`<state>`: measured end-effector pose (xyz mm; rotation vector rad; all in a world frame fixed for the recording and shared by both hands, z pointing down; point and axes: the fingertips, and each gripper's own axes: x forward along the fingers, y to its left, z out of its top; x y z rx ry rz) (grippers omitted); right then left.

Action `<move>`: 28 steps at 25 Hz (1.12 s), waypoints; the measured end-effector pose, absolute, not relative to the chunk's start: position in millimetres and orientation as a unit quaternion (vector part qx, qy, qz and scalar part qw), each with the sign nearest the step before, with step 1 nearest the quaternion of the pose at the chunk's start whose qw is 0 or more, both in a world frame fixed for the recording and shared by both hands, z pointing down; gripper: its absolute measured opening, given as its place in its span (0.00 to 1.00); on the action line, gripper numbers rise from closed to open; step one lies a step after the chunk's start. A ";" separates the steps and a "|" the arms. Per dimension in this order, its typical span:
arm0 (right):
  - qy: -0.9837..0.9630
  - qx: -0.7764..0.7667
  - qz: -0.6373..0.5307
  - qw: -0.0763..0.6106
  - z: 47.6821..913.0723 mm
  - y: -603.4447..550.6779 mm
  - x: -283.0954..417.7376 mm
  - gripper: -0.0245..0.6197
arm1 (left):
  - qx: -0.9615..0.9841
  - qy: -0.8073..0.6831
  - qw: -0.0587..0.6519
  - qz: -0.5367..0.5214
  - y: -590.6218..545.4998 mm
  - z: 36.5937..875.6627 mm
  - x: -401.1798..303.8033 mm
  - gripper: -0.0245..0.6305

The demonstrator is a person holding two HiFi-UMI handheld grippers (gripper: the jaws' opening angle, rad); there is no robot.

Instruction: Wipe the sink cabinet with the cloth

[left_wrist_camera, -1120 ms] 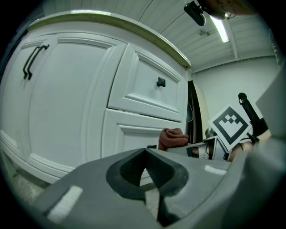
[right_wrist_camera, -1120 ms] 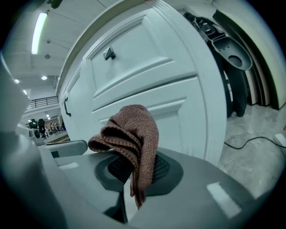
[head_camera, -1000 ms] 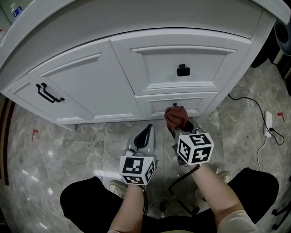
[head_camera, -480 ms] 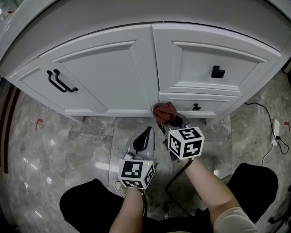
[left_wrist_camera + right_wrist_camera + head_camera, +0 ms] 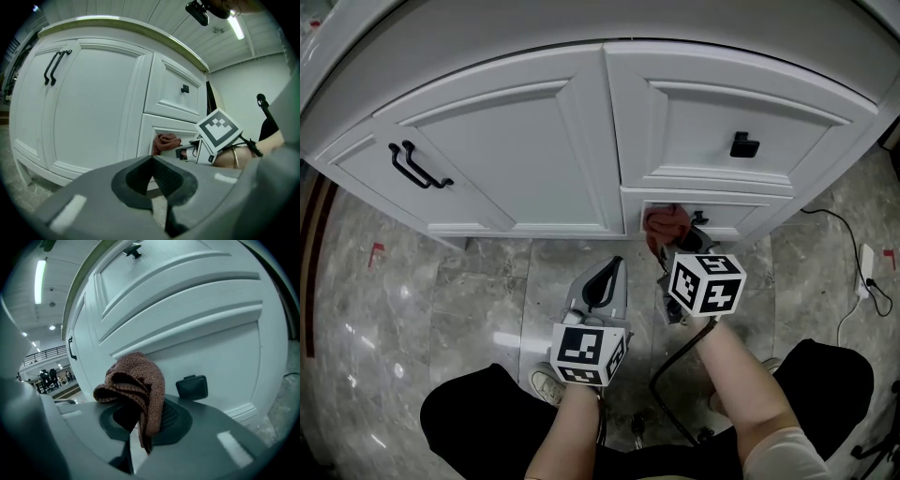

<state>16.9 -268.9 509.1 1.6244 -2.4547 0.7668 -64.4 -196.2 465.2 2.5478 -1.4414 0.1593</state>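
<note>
Right gripper [image 5: 675, 246] — jaws clamped on the brown cloth [image 5: 136, 380], with one fold hanging down the seam between them. The bunched cloth looks pressed to the face of the lower drawer [image 5: 741, 212] of the white sink cabinet [image 5: 516, 141], just beside the drawer's small black knob [image 5: 192, 386].

Left gripper [image 5: 152, 174]: jaws together, nothing in them. I have it low over the marble floor [image 5: 412, 300], apart from the cabinet.

The left gripper view catches what the right one misses — the cloth side-on at the drawer front, plus the two black door handles [image 5: 54, 65]. Only the head view shows both grippers side by side.
</note>
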 end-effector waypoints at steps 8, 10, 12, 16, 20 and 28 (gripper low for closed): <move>-0.772 0.569 0.282 0.033 508.9 -259.6 39.7 0.15 | 0.867 -0.484 0.110 0.042 -198.9 458.3 -53.3 0.04; -0.762 0.577 0.294 0.027 510.9 -255.4 47.0 0.15 | 0.870 -0.480 0.111 0.038 -198.9 456.8 -47.0 0.04; -0.753 0.583 0.305 0.024 514.4 -252.1 57.1 0.15 | 0.874 -0.471 0.110 0.039 -198.0 456.6 -37.3 0.04; -0.760 0.585 0.281 0.044 511.9 -245.7 68.2 0.16 | 0.882 -0.457 0.106 0.043 -195.9 457.2 -20.1 0.04; -0.770 0.591 0.237 0.050 493.6 -239.3 75.7 0.16 | 0.884 -0.453 0.108 0.039 -197.3 454.9 -10.4 0.04; -0.773 0.591 0.229 0.030 478.8 -240.8 100.1 0.16 | 0.891 -0.437 0.110 0.045 -195.0 458.4 12.8 0.04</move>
